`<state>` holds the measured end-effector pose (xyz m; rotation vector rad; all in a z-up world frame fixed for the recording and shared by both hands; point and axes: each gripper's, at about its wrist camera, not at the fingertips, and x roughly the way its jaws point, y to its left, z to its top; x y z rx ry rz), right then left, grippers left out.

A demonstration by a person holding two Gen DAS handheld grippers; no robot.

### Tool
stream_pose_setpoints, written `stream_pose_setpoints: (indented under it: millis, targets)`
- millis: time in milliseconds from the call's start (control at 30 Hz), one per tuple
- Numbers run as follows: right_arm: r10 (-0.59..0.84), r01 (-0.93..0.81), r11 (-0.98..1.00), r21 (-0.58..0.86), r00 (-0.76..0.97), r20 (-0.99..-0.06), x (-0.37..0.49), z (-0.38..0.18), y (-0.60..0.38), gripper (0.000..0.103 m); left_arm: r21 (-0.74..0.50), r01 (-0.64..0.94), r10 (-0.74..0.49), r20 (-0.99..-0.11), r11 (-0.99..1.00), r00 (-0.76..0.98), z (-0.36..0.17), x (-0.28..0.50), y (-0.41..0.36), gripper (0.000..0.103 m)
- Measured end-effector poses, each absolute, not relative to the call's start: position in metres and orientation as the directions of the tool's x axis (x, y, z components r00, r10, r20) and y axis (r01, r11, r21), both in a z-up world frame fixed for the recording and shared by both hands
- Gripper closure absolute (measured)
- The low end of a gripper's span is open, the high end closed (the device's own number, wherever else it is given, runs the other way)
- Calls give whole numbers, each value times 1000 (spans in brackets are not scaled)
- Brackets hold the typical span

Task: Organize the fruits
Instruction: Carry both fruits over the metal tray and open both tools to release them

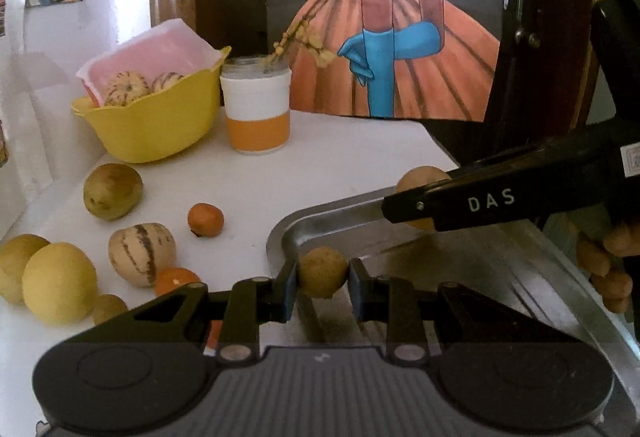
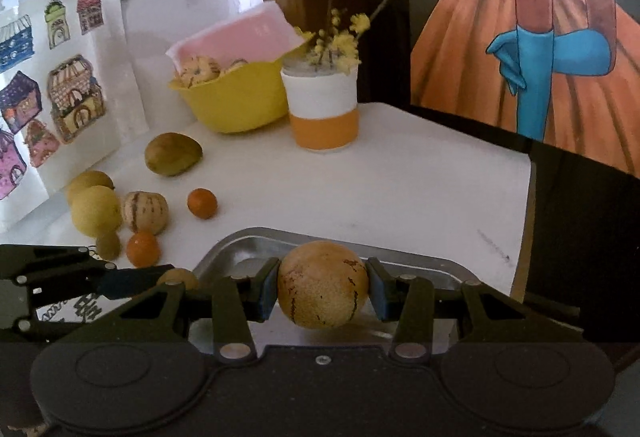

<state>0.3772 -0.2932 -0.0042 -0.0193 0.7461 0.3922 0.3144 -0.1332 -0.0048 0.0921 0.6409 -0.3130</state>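
Shiny brushed-metal tray (image 1: 520, 269), glossy yellow plastic bowl (image 1: 160, 125), matt white tabletop (image 2: 400, 177)

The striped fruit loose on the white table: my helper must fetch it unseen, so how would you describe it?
Start at the yellow bowl at the back of the white table, then come forward past the olive-green oval fruit. In the cluster below lies a cream, roundish fruit with dark purple stripes, between a plain yellow round fruit and a small orange fruit. It alone there has stripes.

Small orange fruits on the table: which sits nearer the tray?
The lone one out on open table, right of the striped melon. The other sits tucked among the yellow fruits, closer to the left gripper.
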Motion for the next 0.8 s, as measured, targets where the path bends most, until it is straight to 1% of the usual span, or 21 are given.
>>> stream_pose_setpoints:
  millis: [200, 300, 333, 367, 400, 433, 500, 567, 600, 633, 667, 700, 800]
  targets:
    - [310, -372, 926, 66, 649, -695, 380, -14, -283, 56, 16, 333, -253, -616, 943, 746, -11, 318, -141, 73]
    - [307, -374, 925, 60, 647, -697, 379, -17, -281, 55, -7, 337, -269, -621, 941, 737, -11, 318, -140, 72]
    - [308, -376, 925, 59, 649, -695, 378, -17, -281, 54, -9, 337, -269, -621, 942, 736, -10, 319, -139, 69]
    - [315, -379, 923, 63, 653, -689, 376, -16, -282, 52, -9, 333, -267, -620, 943, 738, -9, 318, -138, 66]
    - [318, -379, 923, 65, 657, -684, 375, -14, -283, 50, -11, 329, -265, -618, 944, 740, -8, 317, -137, 57]
    - [315, -377, 924, 60, 666, -676, 372, -10, -283, 45, -15, 324, -265, -614, 946, 743, -7, 315, -135, 44]
    - [311, -373, 926, 48, 687, -657, 366, -2, -285, 40, -19, 309, -258, -598, 951, 759, -3, 308, -130, 36]
    - [311, -367, 929, 46, 708, -634, 359, 7, -288, 30, -22, 308, -262, -587, 951, 766, 2, 301, -125, 33]
    - [313, -363, 930, 48, 718, -622, 354, 12, -290, 28, -23, 302, -258, -583, 953, 771, 5, 296, -122, 29]
    - [314, -360, 932, 50, 729, -608, 348, 17, -292, 24, -26, 292, -252, -578, 956, 776, 8, 292, -119, 22]
    - [314, -356, 933, 50, 739, -596, 342, 22, -294, 21, -29, 280, -246, -570, 960, 784, 11, 286, -115, 19]
    - [312, -352, 935, 47, 749, -584, 336, 26, -296, 19, -31, 270, -240, -560, 962, 793, 14, 281, -112, 13]
    - [298, -338, 941, 30, 783, -546, 313, 40, -299, 13, -39, 240, -223, -535, 970, 815, 23, 264, -101, 3]
